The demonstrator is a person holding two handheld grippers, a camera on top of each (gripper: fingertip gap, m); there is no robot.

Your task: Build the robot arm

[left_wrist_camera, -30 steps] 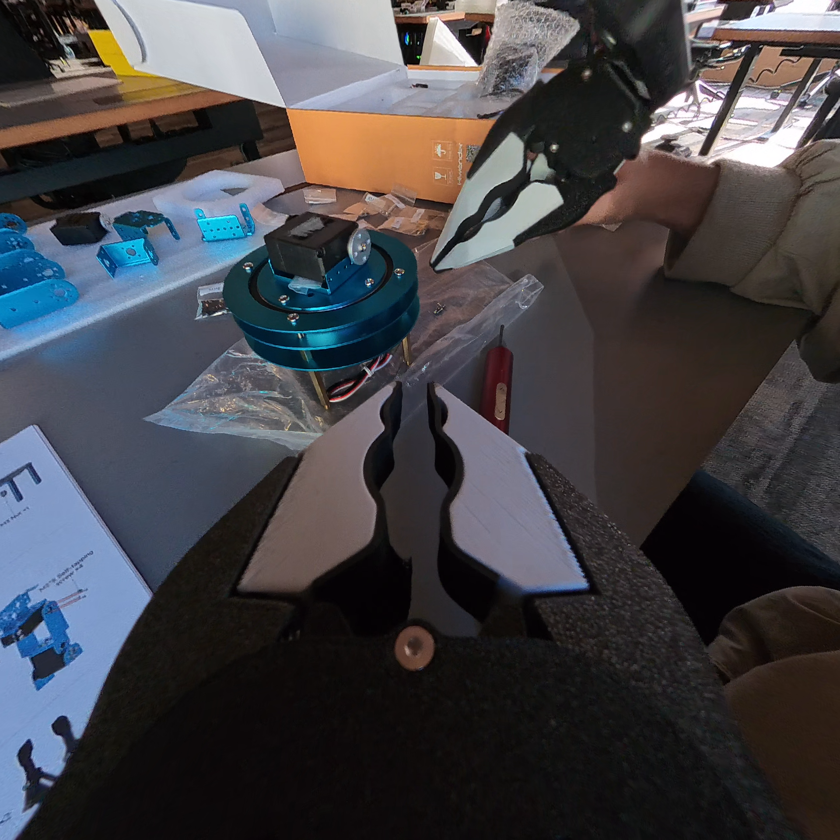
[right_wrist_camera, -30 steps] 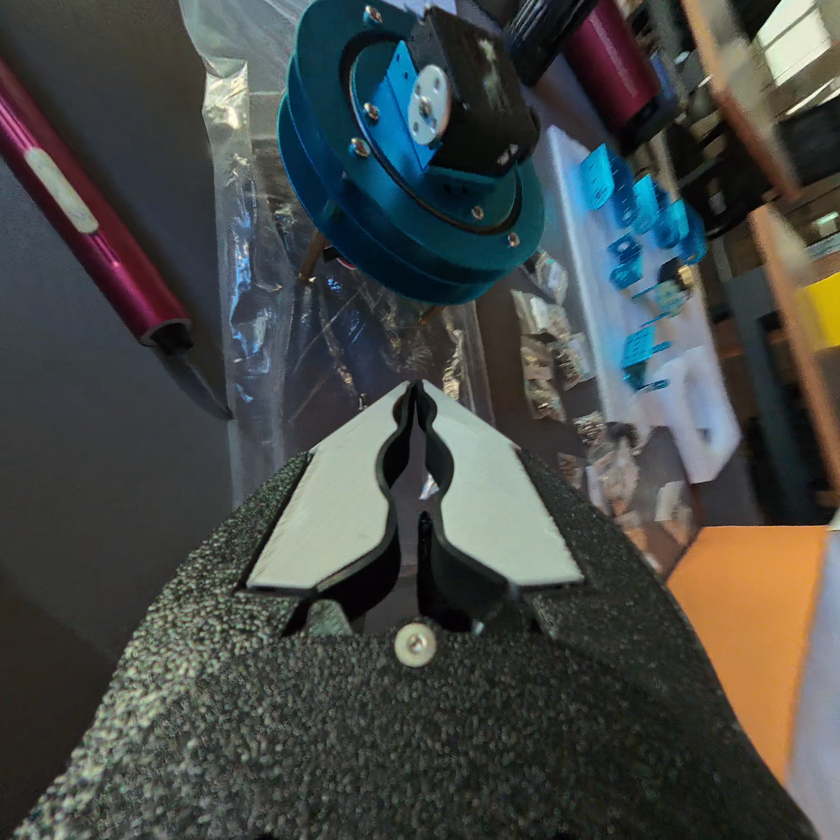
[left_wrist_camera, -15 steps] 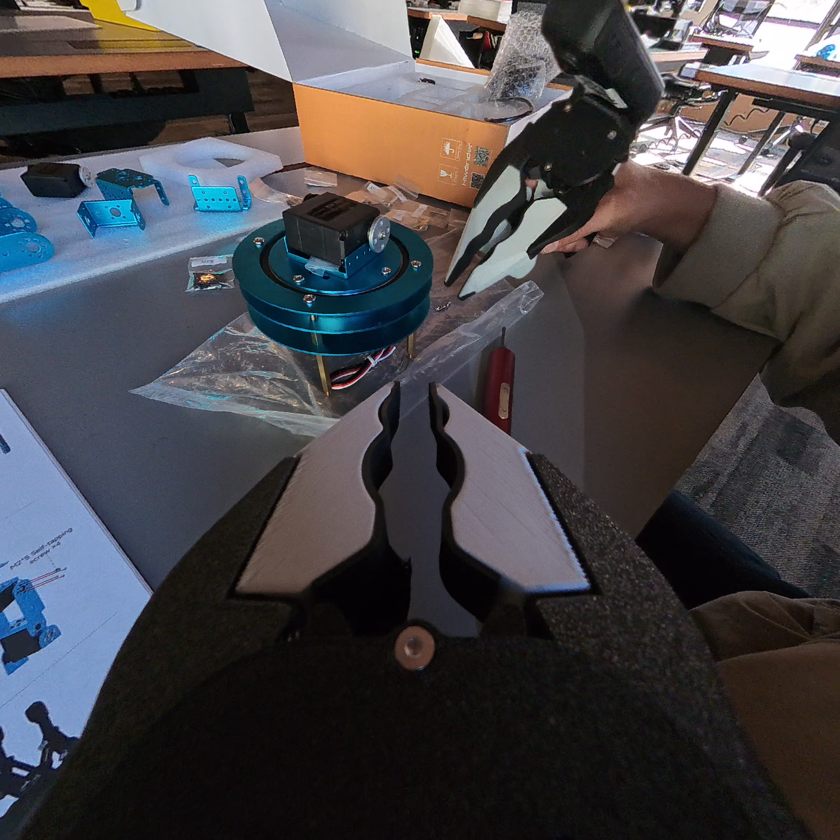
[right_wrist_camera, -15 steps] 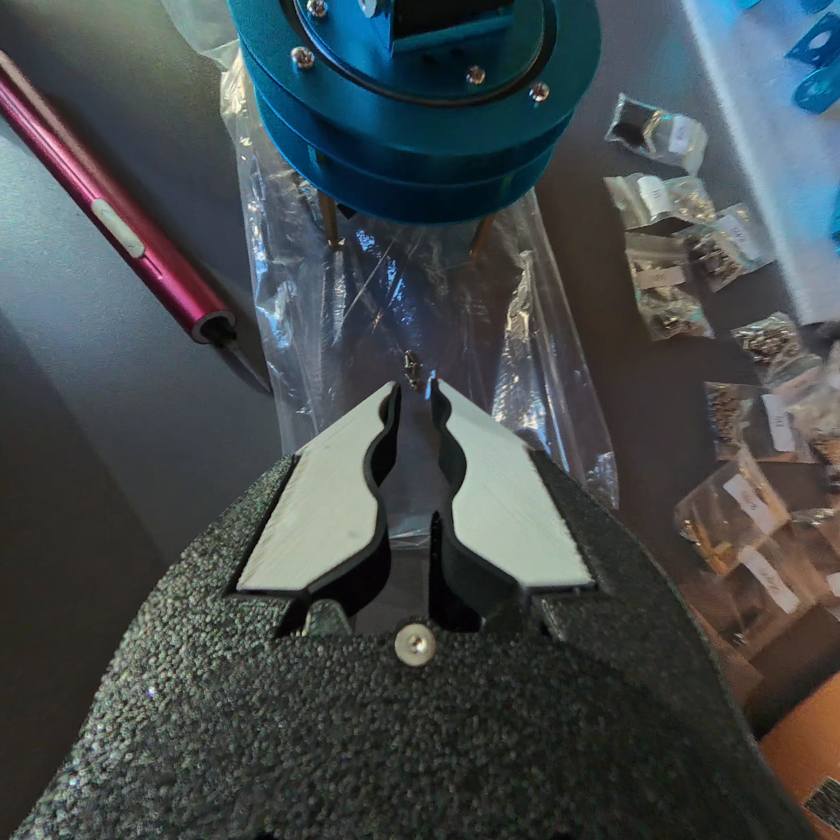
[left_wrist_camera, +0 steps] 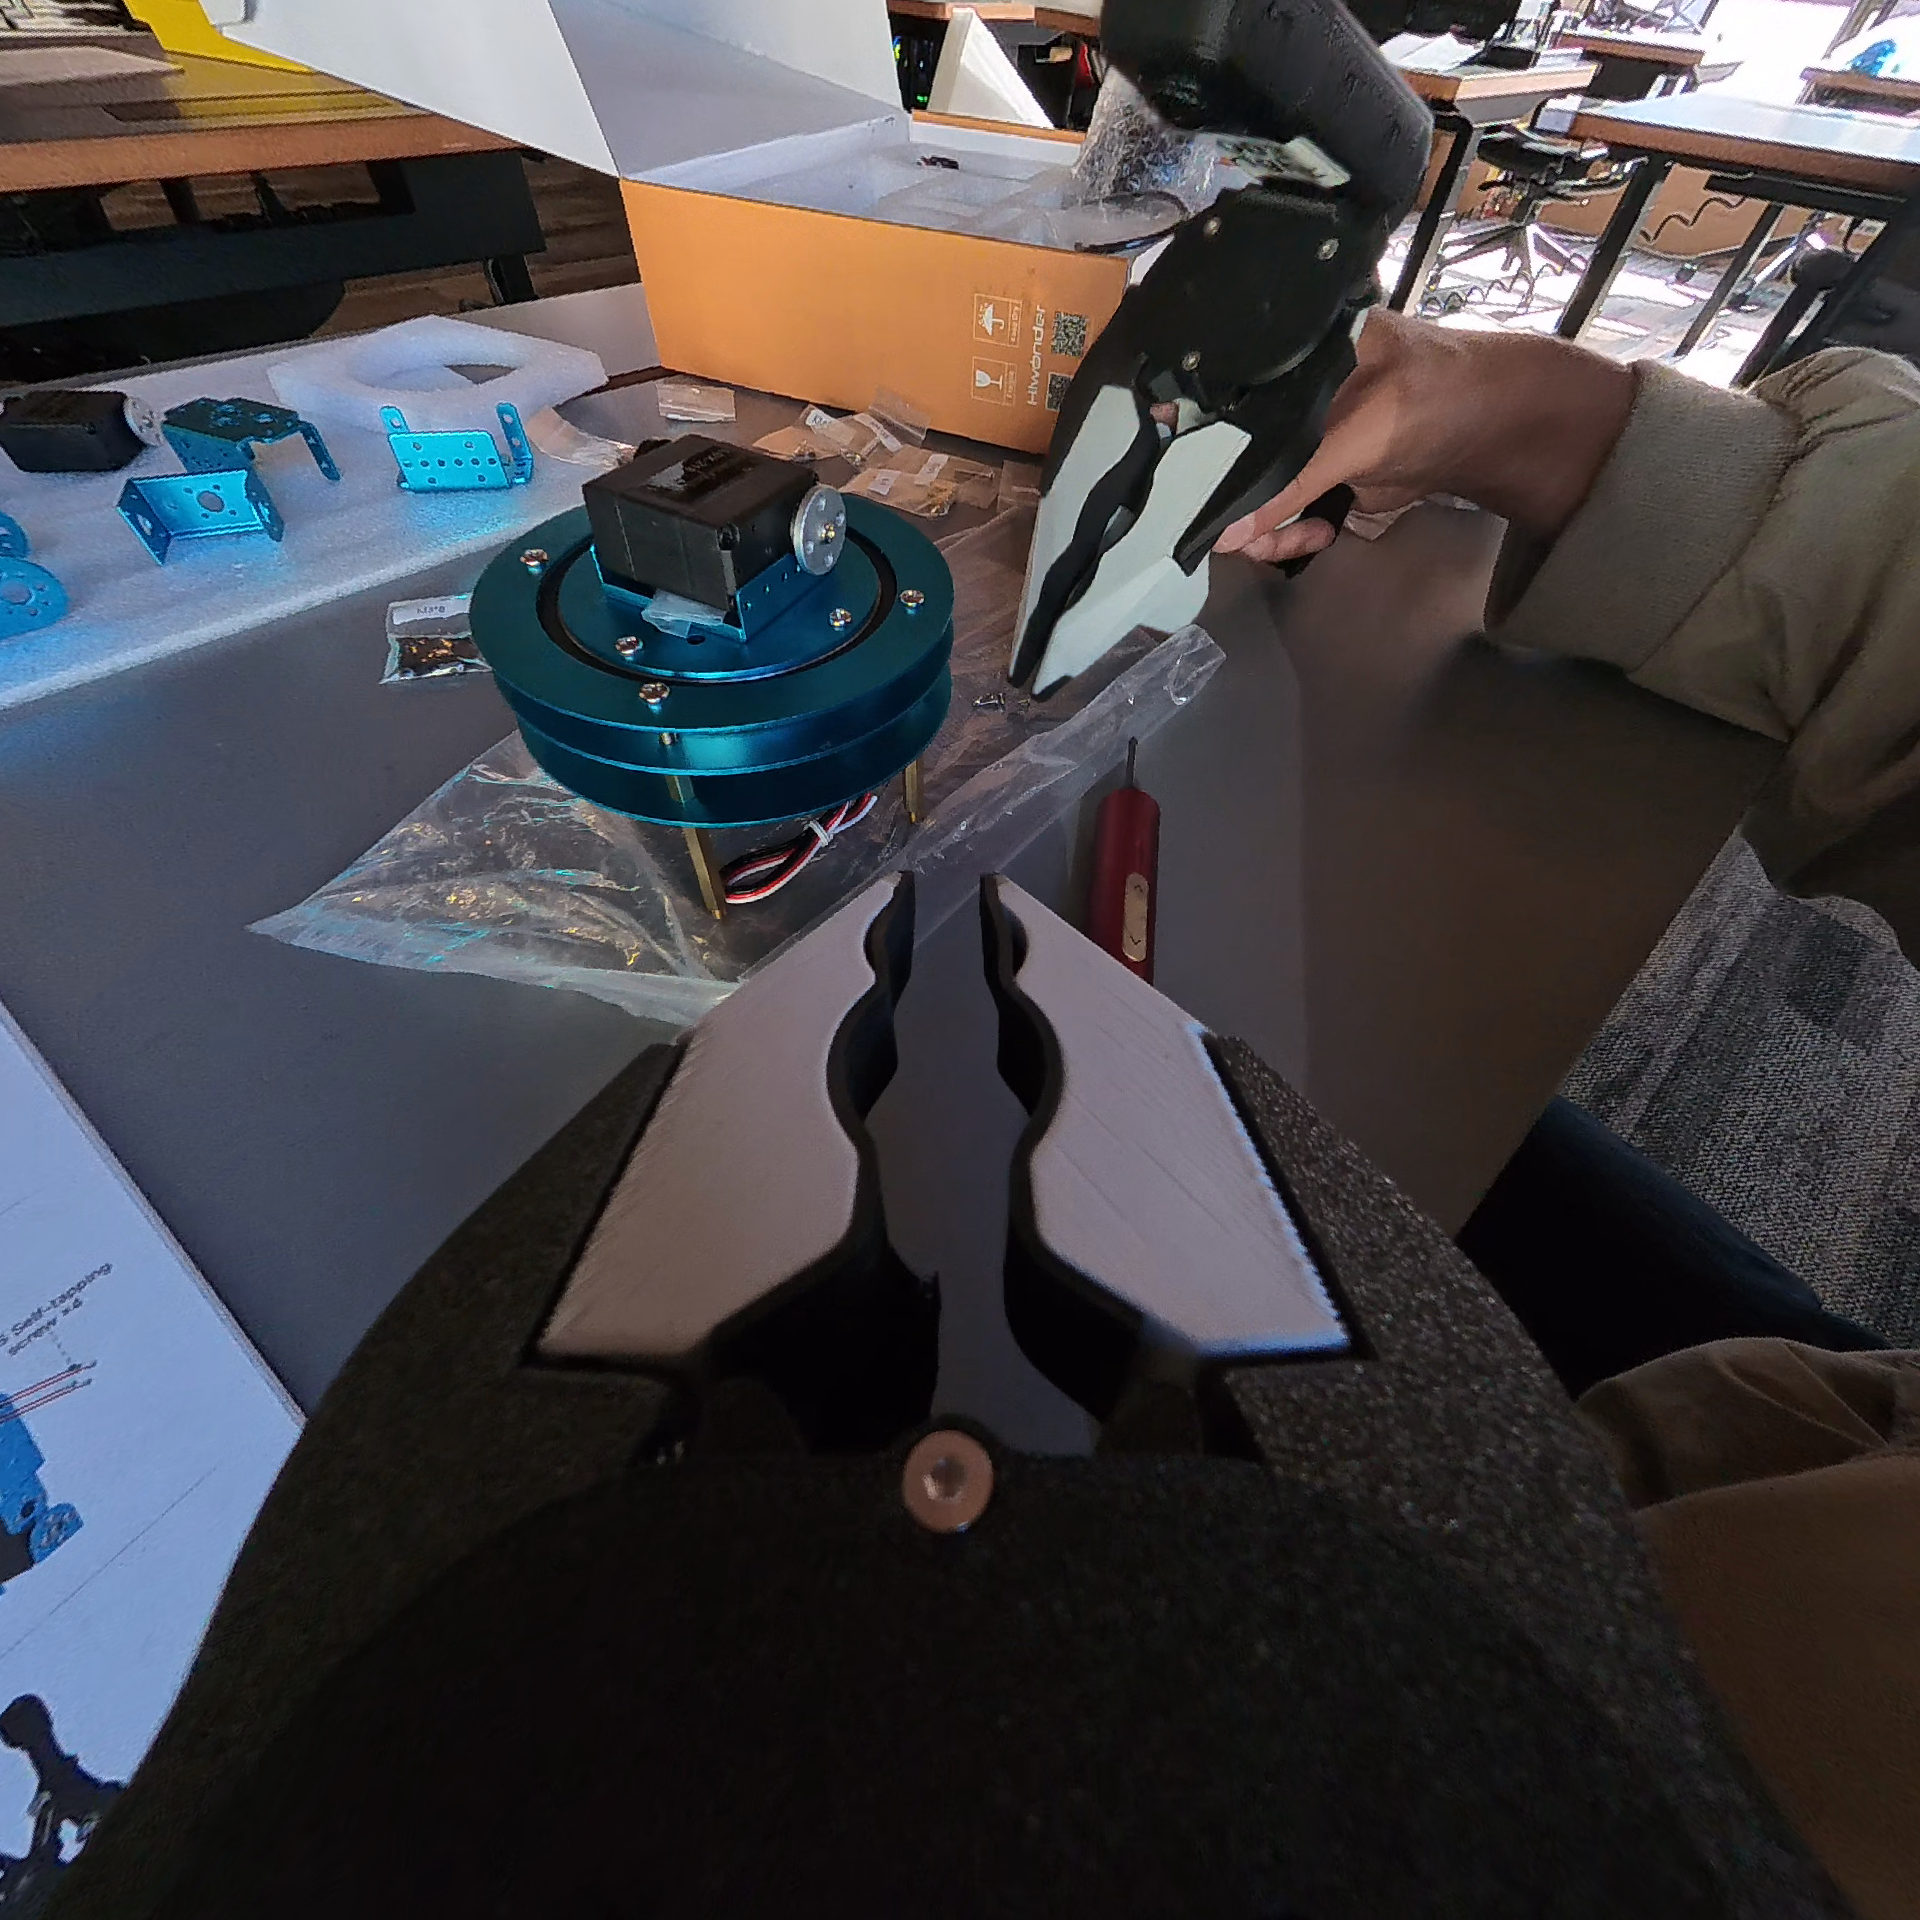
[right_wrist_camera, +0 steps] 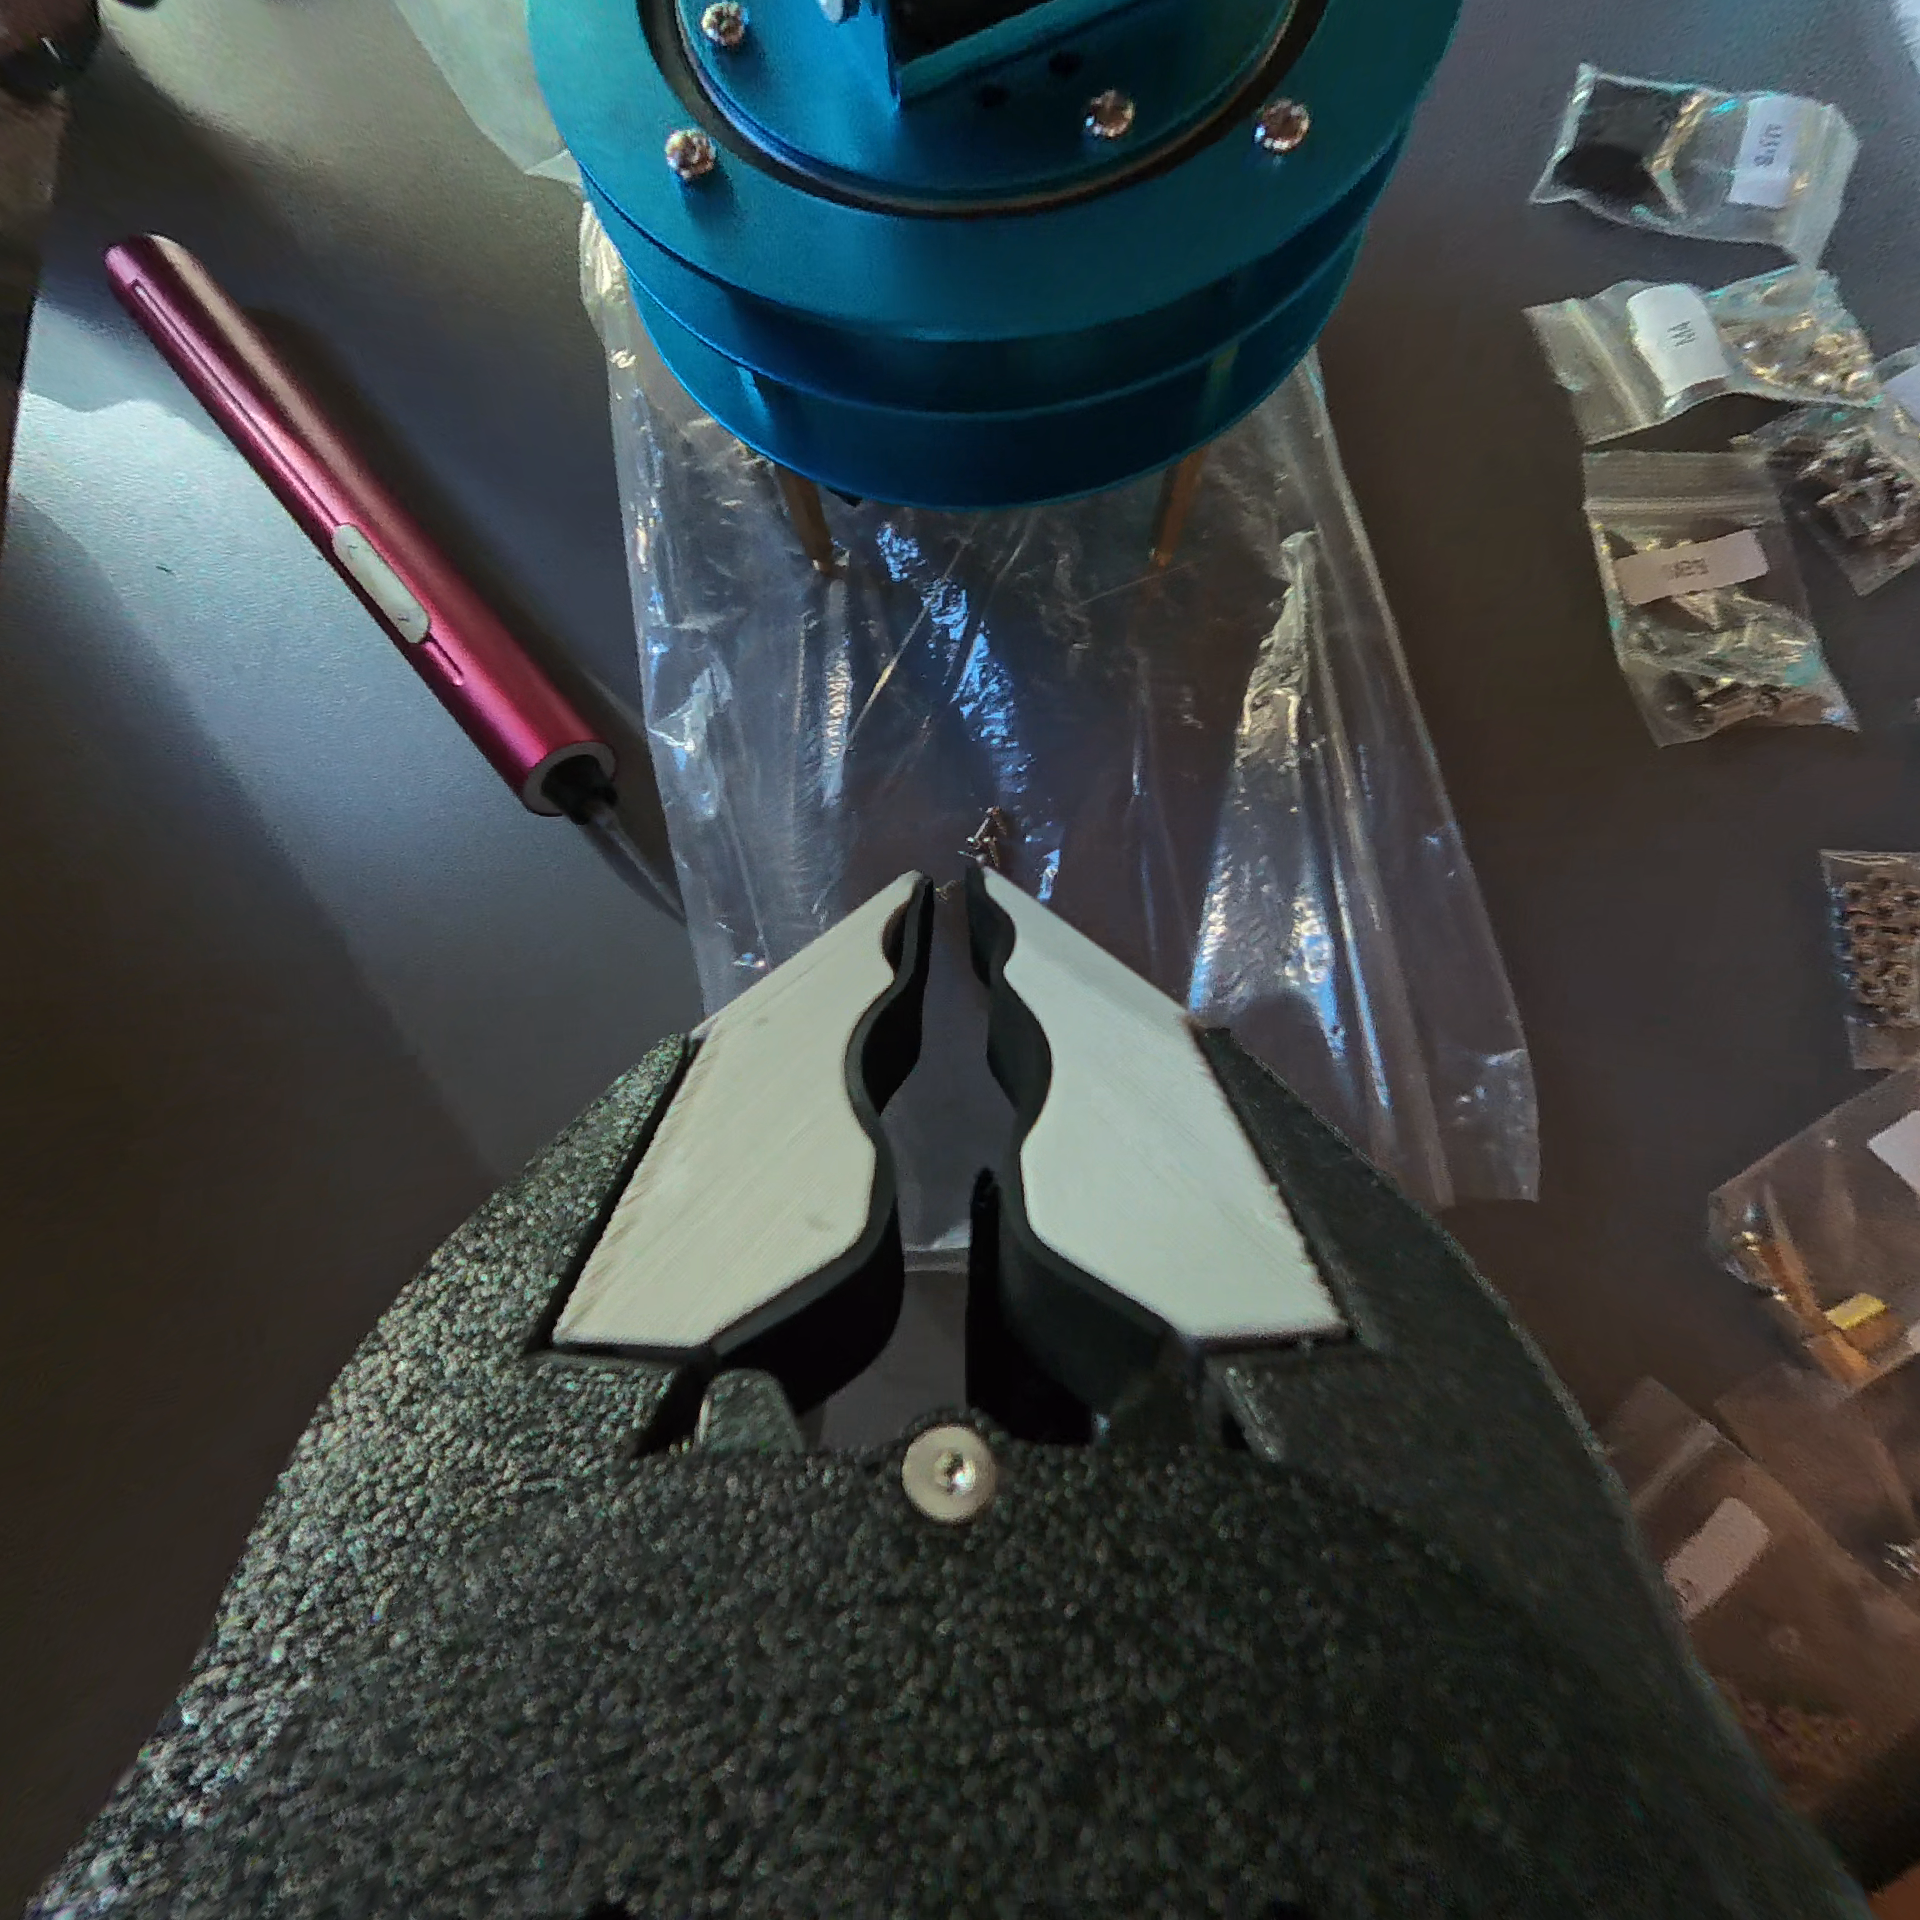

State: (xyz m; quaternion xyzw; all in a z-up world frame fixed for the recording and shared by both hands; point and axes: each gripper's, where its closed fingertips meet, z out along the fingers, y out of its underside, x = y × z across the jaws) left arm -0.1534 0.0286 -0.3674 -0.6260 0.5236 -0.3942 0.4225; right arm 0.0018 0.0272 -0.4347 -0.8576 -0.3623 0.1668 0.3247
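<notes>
Grey tabletop [left_wrist_camera: 260, 1039] in a workshop-type room, desks and chairs behind, and it was pretty cluttered. Dead centre sat a blue round base [left_wrist_camera: 717, 707] on thin brass legs, with a black servo [left_wrist_camera: 696, 525] bolted on top, standing on a crinkly clear plastic bag [right_wrist_camera: 1039, 727].

The right gripper [right_wrist_camera: 948, 894] was tipped down over that bag, close in front of the base. Its jaws were only a narrow slit apart at the tips, nothing between them, with a few tiny loose screws [right_wrist_camera: 987, 831] lying on the plastic just past the tips. Whether the tips actually touched the bag, I couldn't tell. From the other camera you could see a hand [left_wrist_camera: 1455, 436] holding it.

The left gripper [left_wrist_camera: 945, 894] hung back nearer the table edge, jaws a small gap apart, empty, not touching anything.

A red pen-style screwdriver [right_wrist_camera: 353, 540] lay beside the bag. Small parts bags [right_wrist_camera: 1704, 613] were scattered on the other side. Farther out: blue metal brackets [left_wrist_camera: 457, 457] on white foam, an open orange box [left_wrist_camera: 862, 301], and a printed instruction sheet [left_wrist_camera: 94, 1351] near the left gripper.
</notes>
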